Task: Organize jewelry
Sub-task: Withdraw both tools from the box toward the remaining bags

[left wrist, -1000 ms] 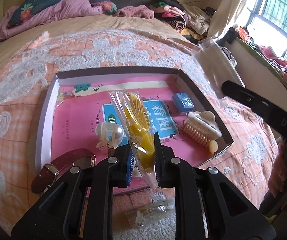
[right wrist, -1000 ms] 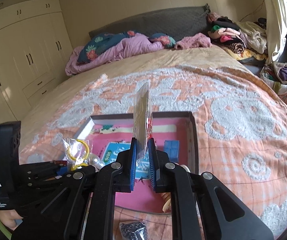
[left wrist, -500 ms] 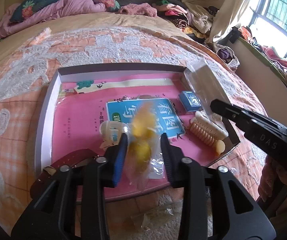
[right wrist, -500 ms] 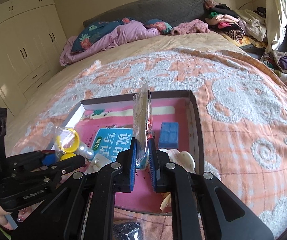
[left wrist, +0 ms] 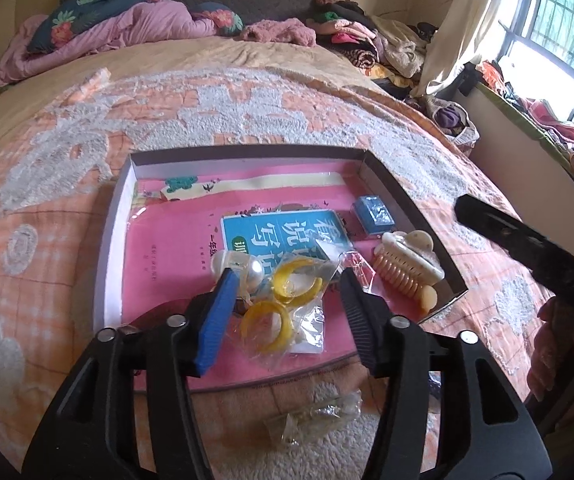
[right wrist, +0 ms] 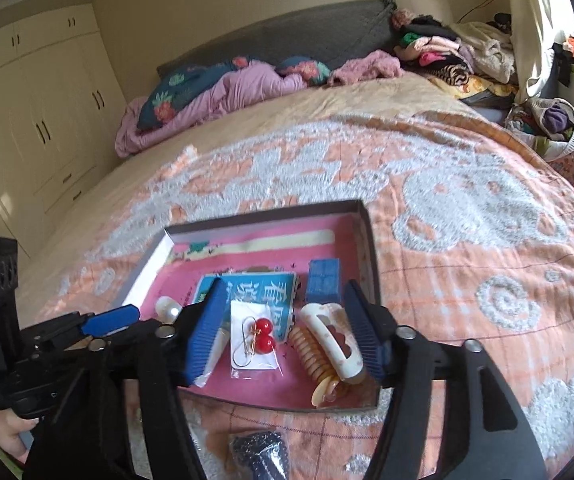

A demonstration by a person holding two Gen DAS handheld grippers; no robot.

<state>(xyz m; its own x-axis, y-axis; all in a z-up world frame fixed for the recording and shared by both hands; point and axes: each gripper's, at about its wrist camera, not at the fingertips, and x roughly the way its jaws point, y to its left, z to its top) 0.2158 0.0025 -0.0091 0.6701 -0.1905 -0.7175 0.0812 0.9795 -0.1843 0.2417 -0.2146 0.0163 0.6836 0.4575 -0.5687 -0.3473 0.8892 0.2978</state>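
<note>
A shallow box [left wrist: 115, 216] with a pink lining lies on the bed. My left gripper [left wrist: 287, 280] is open above its near side; a clear bag of yellow rings [left wrist: 283, 308] lies in the box between the fingers. My right gripper [right wrist: 283, 312] is open above the box [right wrist: 367, 224]; a clear bag with red cherry earrings [right wrist: 257, 338] lies flat under it. A cream hair claw [left wrist: 407, 270] [right wrist: 329, 344], a blue case [left wrist: 375, 214] [right wrist: 323, 280] and a pearl piece [left wrist: 243, 270] [right wrist: 169, 308] also lie in the box.
A small clear bag [left wrist: 315, 420] lies on the orange and white blanket [left wrist: 67, 160] in front of the box. A dark beaded item [right wrist: 261, 452] lies near the box's front edge. Pillows and piled clothes [right wrist: 447, 52] sit at the far end of the bed.
Both grippers have opened. The yellow-ring bag dropped from the left gripper into the box. The earring bag dropped from the right gripper and lies flat in the box.
</note>
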